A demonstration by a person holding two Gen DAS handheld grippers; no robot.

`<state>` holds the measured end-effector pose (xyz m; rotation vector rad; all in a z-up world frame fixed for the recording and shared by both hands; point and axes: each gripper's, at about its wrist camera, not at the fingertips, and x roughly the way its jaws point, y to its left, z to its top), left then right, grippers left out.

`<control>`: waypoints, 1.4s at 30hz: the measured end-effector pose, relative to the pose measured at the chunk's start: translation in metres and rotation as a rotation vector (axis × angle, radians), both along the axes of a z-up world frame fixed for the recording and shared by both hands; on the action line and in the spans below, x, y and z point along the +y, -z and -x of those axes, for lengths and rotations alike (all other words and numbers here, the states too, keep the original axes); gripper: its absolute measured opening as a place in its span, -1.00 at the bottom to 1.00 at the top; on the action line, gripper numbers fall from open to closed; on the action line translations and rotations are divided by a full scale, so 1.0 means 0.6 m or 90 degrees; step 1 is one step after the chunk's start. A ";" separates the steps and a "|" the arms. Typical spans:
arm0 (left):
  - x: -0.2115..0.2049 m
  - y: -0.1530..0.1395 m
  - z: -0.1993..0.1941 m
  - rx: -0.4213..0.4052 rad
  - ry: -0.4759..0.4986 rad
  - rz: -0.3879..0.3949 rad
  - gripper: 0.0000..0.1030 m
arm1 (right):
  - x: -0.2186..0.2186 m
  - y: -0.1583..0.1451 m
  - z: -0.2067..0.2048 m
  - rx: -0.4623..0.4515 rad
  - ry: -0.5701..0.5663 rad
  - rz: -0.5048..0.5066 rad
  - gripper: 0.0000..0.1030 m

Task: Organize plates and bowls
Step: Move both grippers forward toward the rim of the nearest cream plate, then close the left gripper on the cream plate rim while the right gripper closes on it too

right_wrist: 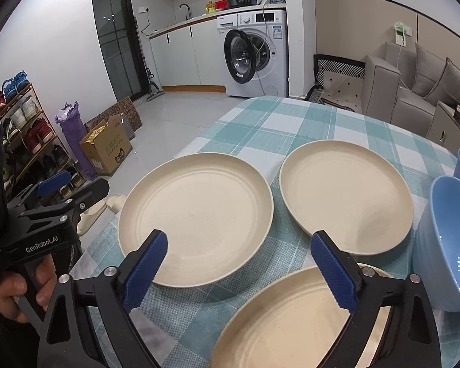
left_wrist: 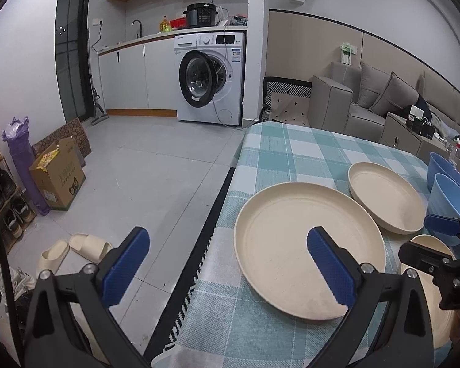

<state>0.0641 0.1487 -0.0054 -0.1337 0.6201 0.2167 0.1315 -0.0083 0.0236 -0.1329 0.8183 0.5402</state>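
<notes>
The right tool [right_wrist: 240, 268], released and empty, hovers over the nearest plate [right_wrist: 291, 322], nearer than the left tool [left_wrist: 227, 271], also released.

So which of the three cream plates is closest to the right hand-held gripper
The plate at the bottom, directly under the right hand-held gripper; the other two lie farther up the table.

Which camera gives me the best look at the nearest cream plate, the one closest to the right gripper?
The right wrist view: the nearest cream plate fills the lower frame, most of its face showing. The left wrist view catches only a sliver at the right edge, largely hidden behind the right gripper.
</notes>
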 end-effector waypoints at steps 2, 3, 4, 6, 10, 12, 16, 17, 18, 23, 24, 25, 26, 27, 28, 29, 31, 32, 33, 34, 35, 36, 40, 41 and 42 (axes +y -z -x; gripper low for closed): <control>0.001 0.006 -0.002 0.005 0.001 0.003 1.00 | 0.005 0.004 -0.007 0.010 0.000 0.000 0.79; 0.001 0.008 -0.003 0.007 0.002 0.003 1.00 | 0.008 0.008 -0.013 0.016 -0.001 0.004 0.72; 0.002 0.011 -0.004 0.010 0.002 0.003 1.00 | 0.010 0.010 -0.016 0.019 0.000 0.007 0.67; 0.004 0.017 -0.007 0.017 0.004 0.006 1.00 | 0.013 0.018 -0.025 0.030 0.002 0.012 0.57; 0.014 0.027 -0.010 0.025 0.002 0.020 0.97 | 0.017 0.032 -0.040 0.046 0.004 0.017 0.56; 0.016 0.031 -0.011 0.028 0.004 0.028 0.95 | 0.018 0.039 -0.047 0.055 0.006 0.019 0.54; 0.017 0.042 -0.018 0.045 0.004 0.034 0.81 | 0.020 0.050 -0.057 0.074 0.005 0.020 0.47; 0.017 0.045 -0.021 0.048 0.004 0.035 0.80 | 0.020 0.053 -0.060 0.077 0.006 0.022 0.47; 0.017 0.048 -0.022 0.051 0.004 0.038 0.78 | 0.020 0.056 -0.063 0.083 0.006 0.023 0.44; 0.020 0.060 -0.026 0.065 0.003 0.059 0.71 | 0.022 0.064 -0.074 0.104 0.009 0.018 0.37; 0.022 0.062 -0.026 0.068 0.002 0.065 0.68 | 0.022 0.065 -0.075 0.105 0.008 0.017 0.34; 0.023 0.065 -0.027 0.072 0.001 0.072 0.64 | 0.024 0.065 -0.076 0.106 0.007 0.018 0.33; 0.024 0.068 -0.028 0.077 -0.001 0.077 0.61 | 0.026 0.065 -0.077 0.106 0.007 0.018 0.33; 0.025 0.071 -0.029 0.081 -0.002 0.078 0.60 | 0.027 0.066 -0.078 0.106 0.008 0.019 0.32; 0.026 0.073 -0.030 0.083 -0.005 0.078 0.59 | 0.028 0.067 -0.079 0.108 0.008 0.020 0.31; 0.026 0.074 -0.030 0.085 -0.006 0.079 0.59 | 0.029 0.069 -0.080 0.109 0.008 0.022 0.26; 0.027 0.078 -0.032 0.090 -0.004 0.082 0.51 | 0.030 0.072 -0.081 0.113 0.009 0.025 0.20; 0.027 0.079 -0.033 0.093 -0.004 0.085 0.49 | 0.031 0.074 -0.081 0.115 0.009 0.025 0.17; 0.028 0.081 -0.032 0.096 -0.006 0.087 0.44 | 0.032 0.076 -0.082 0.118 0.008 0.026 0.13; 0.028 0.082 -0.033 0.098 -0.006 0.089 0.37 | 0.032 0.078 -0.081 0.119 0.008 0.026 0.11; 0.028 0.083 -0.033 0.101 -0.005 0.091 0.33 | 0.033 0.079 -0.081 0.119 0.007 0.028 0.07; 0.027 0.085 -0.034 0.105 -0.002 0.093 0.27 | 0.034 0.081 -0.081 0.120 0.006 0.029 0.05; 0.024 0.090 -0.035 0.112 0.009 0.095 0.07 | 0.037 0.085 -0.079 0.120 0.000 0.033 -0.06; 0.022 0.091 -0.035 0.114 0.011 0.095 0.04 | 0.037 0.085 -0.078 0.119 0.000 0.035 -0.08; 0.021 0.092 -0.035 0.115 0.014 0.095 -0.01 | 0.037 0.085 -0.077 0.116 0.000 0.038 -0.11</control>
